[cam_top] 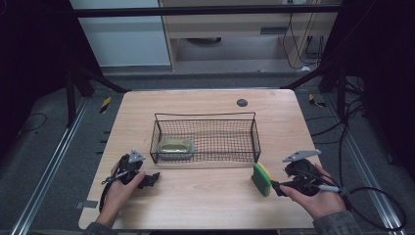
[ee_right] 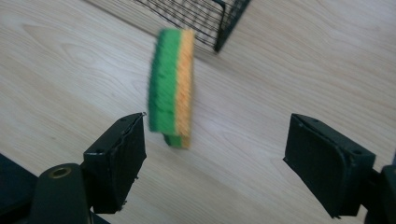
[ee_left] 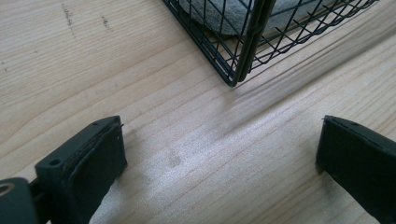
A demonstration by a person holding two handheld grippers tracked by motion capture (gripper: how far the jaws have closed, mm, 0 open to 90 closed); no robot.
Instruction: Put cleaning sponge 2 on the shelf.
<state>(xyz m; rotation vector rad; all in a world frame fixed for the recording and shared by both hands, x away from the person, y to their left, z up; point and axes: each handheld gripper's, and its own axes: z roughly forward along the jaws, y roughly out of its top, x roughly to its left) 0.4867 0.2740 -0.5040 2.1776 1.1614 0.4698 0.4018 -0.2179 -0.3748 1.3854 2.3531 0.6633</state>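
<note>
A green and yellow sponge [cam_top: 262,178] stands on its edge at the table's front right. In the right gripper view the sponge [ee_right: 170,88] looks blurred, ahead of the left jaw, and neither pad touches it. My right gripper [cam_top: 275,187] [ee_right: 217,123] is open just right of it. A black wire basket [cam_top: 205,116] sits mid-table with a yellowish dish [cam_top: 176,148] in its left end. My left gripper [cam_top: 154,178] [ee_left: 219,135] is open over bare wood, close to the basket's near left corner [ee_left: 243,56].
The wooden table [cam_top: 205,200] has a dark round plug [cam_top: 242,102] near its far edge. A black cable [cam_top: 377,196] loops off the right edge from my right gripper. The basket's corner [ee_right: 219,18] lies beyond the sponge.
</note>
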